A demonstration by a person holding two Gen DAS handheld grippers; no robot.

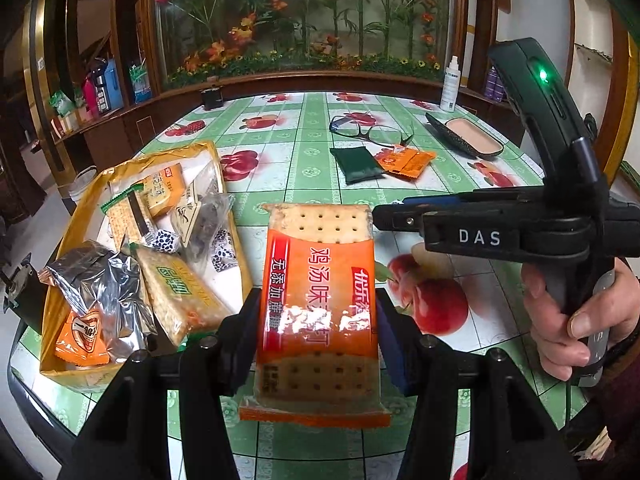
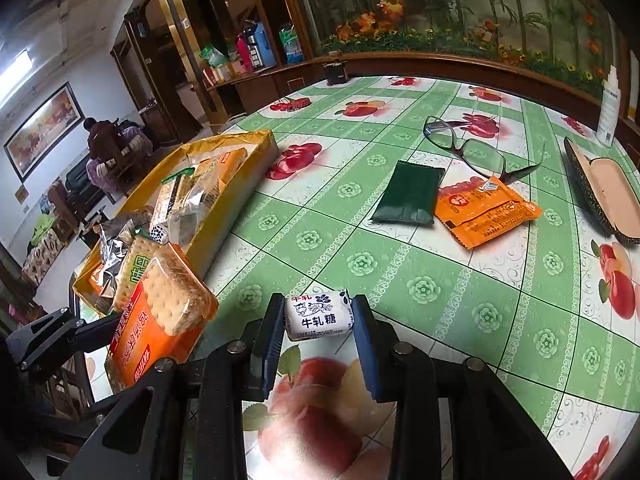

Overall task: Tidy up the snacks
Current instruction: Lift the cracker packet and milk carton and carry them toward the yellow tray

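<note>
Orange-wrapped cracker pack [image 1: 320,304] is clamped between the left gripper [image 1: 316,340] pads above the table [image 1: 312,168], beside the yellow snack box [image 1: 76,224], while the right gripper [image 2: 318,318] grips a white milk candy [image 2: 319,315].

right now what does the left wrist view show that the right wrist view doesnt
Only the left wrist view: a hand gripping the right gripper's handle. Only the right wrist view: the white milk candy pinched in the right gripper. Both: the orange cracker pack in the left gripper, the yellow box of snacks, glasses, green packet.
</note>
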